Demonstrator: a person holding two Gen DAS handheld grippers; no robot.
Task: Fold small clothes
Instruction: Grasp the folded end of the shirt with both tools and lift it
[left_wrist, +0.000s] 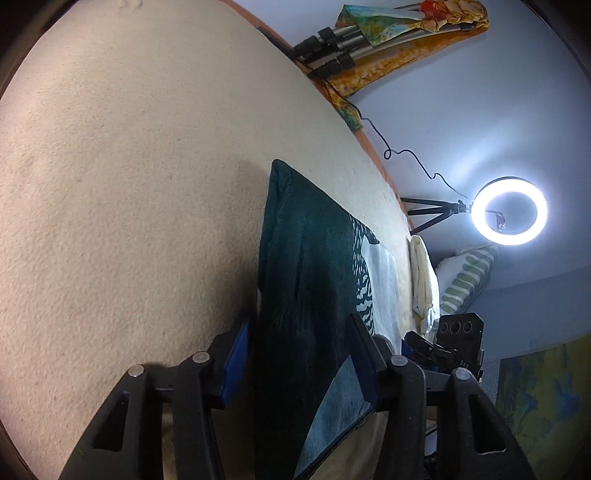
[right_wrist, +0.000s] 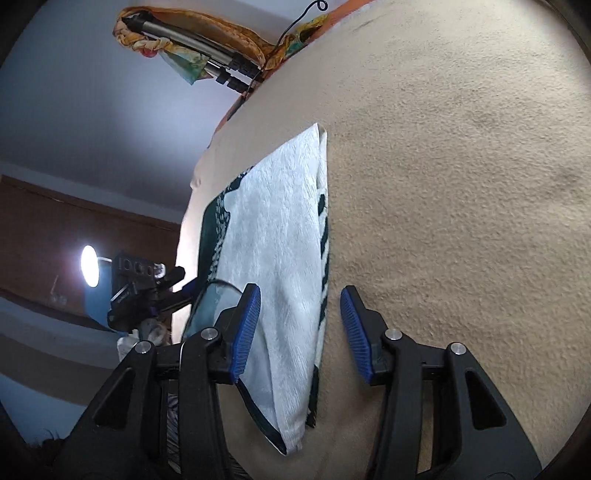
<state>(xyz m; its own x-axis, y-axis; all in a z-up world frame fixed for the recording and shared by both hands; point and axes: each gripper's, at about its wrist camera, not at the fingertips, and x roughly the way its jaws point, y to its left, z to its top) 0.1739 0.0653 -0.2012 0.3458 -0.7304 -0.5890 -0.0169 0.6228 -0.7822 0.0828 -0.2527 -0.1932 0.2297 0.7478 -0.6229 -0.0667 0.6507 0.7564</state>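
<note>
A small dark green and white garment (left_wrist: 306, 280) lies flat on the beige blanket (left_wrist: 129, 184). My left gripper (left_wrist: 299, 354) is open, its blue-padded fingers straddling the garment's dark green near end. In the right wrist view the same garment (right_wrist: 277, 240) shows its white textured side with dark green trim. My right gripper (right_wrist: 299, 332) is open, its jaws either side of the garment's right edge. The right gripper (left_wrist: 443, 347) shows in the left view, and the left gripper (right_wrist: 147, 291) in the right view.
A lit ring light (left_wrist: 509, 210) on a small tripod stands past the blanket's edge. A folded tripod (left_wrist: 343, 40) wrapped in a colourful cloth lies at the far end. A cream cloth (left_wrist: 424, 280) and a striped pillow (left_wrist: 465, 280) lie beside the bed.
</note>
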